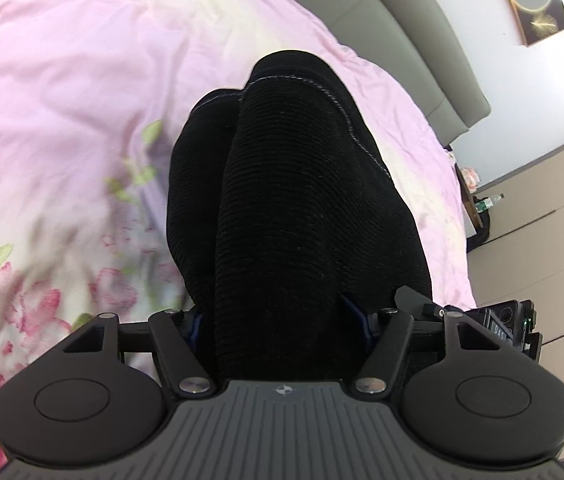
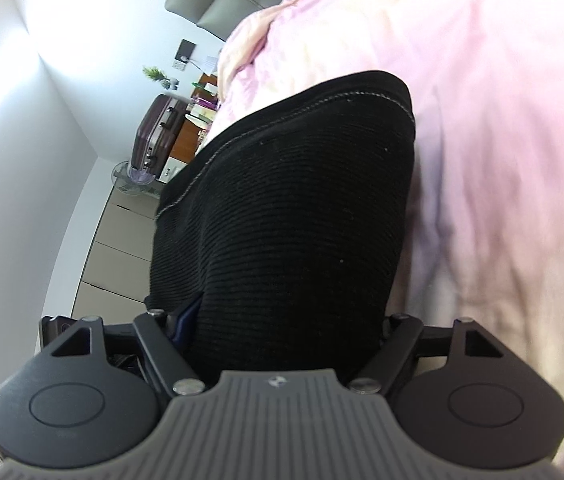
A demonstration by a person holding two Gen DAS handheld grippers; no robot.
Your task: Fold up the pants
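Note:
The black ribbed pants [image 1: 294, 180] with pale stitching rise in a thick bunch out of my left gripper [image 1: 277, 312]. Its blue pads [image 1: 356, 316] press into the cloth from both sides, and the fingertips are buried in it. In the right wrist view the same pants [image 2: 290, 200] fill my right gripper [image 2: 286, 316]. One blue pad [image 2: 185, 320] shows against the cloth on the left and the other is hidden. Both bunches hang over the pink bed cover [image 1: 61, 120]. The rest of the pants is out of sight.
The flowered pink cover [image 2: 502, 120] spreads across the bed up to a grey padded headboard [image 1: 402, 20]. Beyond the bed's edge lie pale floor tiles [image 1: 542, 220], a purple suitcase [image 2: 157, 132], a fan and a cluttered bedside table. A framed picture [image 1: 530, 0] hangs on the wall.

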